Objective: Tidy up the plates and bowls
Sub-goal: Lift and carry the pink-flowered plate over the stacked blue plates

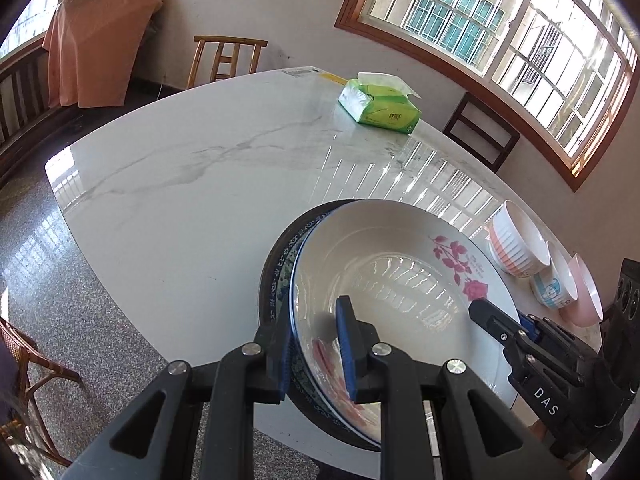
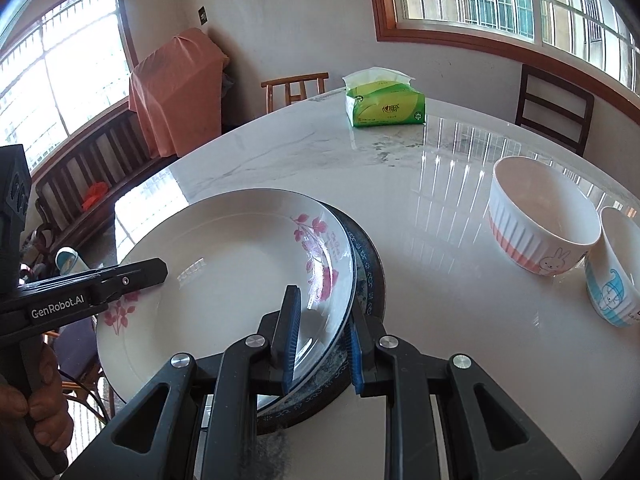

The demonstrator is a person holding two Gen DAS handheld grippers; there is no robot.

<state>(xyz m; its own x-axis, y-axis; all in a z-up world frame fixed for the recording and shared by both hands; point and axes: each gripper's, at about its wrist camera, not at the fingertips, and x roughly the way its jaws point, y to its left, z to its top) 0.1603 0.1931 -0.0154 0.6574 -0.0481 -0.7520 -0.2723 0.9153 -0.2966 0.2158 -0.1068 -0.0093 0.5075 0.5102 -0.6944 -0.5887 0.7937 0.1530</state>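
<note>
left gripper (image 1: 316,350): fingers clamp near-left rims of white rose-printed plate (image 1: 384,280) atop dark blue-patterned plate (image 1: 276,276) | right gripper (image 2: 322,344): clamps their right rims | white marble table (image 1: 180,200), near edge | ribbed white-and-orange bowl (image 2: 540,216) right

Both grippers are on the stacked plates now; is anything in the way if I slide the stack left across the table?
Nothing visible. Left of the plates the marble table shows bare; the tissue pack sits far back, the bowls right.

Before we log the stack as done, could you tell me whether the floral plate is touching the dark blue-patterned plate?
Touching: in the right wrist view the floral plate lies directly on the dark blue-patterned plate, with no gap showing.
</note>
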